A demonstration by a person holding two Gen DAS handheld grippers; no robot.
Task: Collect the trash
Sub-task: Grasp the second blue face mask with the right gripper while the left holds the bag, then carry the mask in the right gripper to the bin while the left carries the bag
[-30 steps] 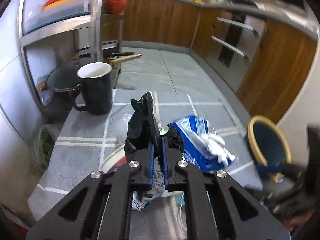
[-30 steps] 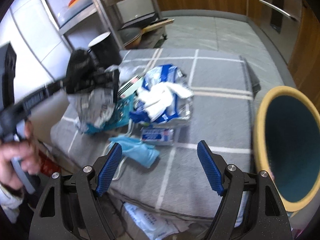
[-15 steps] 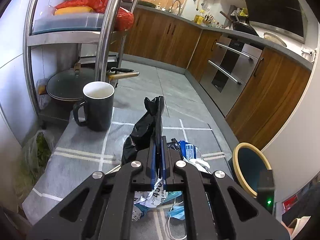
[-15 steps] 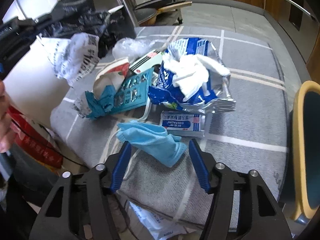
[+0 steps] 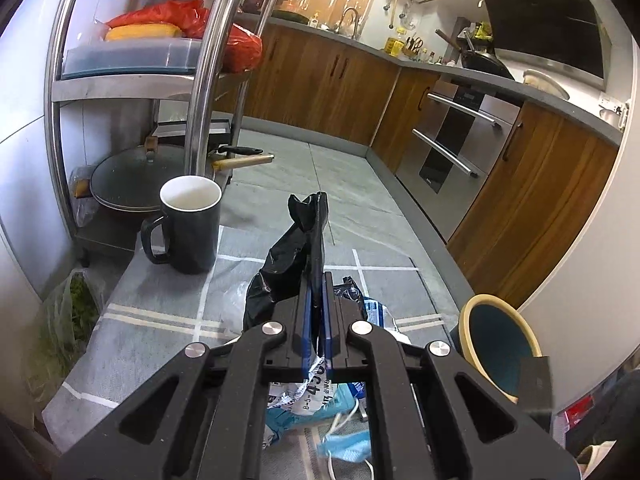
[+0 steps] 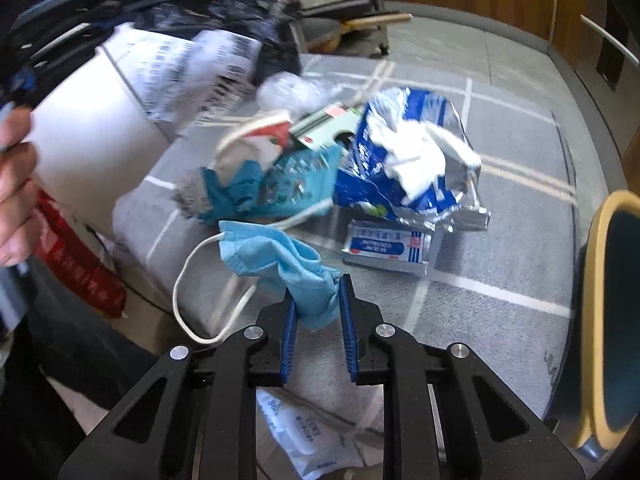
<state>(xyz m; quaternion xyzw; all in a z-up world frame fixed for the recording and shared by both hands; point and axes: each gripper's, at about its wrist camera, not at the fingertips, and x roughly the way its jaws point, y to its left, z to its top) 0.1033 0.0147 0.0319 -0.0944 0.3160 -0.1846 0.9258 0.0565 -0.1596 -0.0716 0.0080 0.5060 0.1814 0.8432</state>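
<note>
My left gripper (image 5: 316,300) is shut on a black trash bag (image 5: 294,256), held above the grey checked cloth (image 5: 160,300); the bag also shows blurred in the right wrist view (image 6: 224,16). My right gripper (image 6: 318,304) is closed around one end of a light blue face mask (image 6: 276,260) lying on the cloth. Beyond it lie a blue and silver foil packet (image 6: 404,160) with white tissue, a small blue sachet (image 6: 384,246) and a teal wrapper (image 6: 288,184).
A black mug (image 5: 190,224) stands at the far left of the cloth. A yellow-rimmed teal bowl (image 6: 612,312) stands on edge at the right. A steel rack (image 5: 200,80) with a pan lid is behind the mug. A white packet (image 6: 308,440) lies under my right gripper.
My right gripper moved forward and closed its fingers on the blue mask. My left gripper lifted the black bag higher.
</note>
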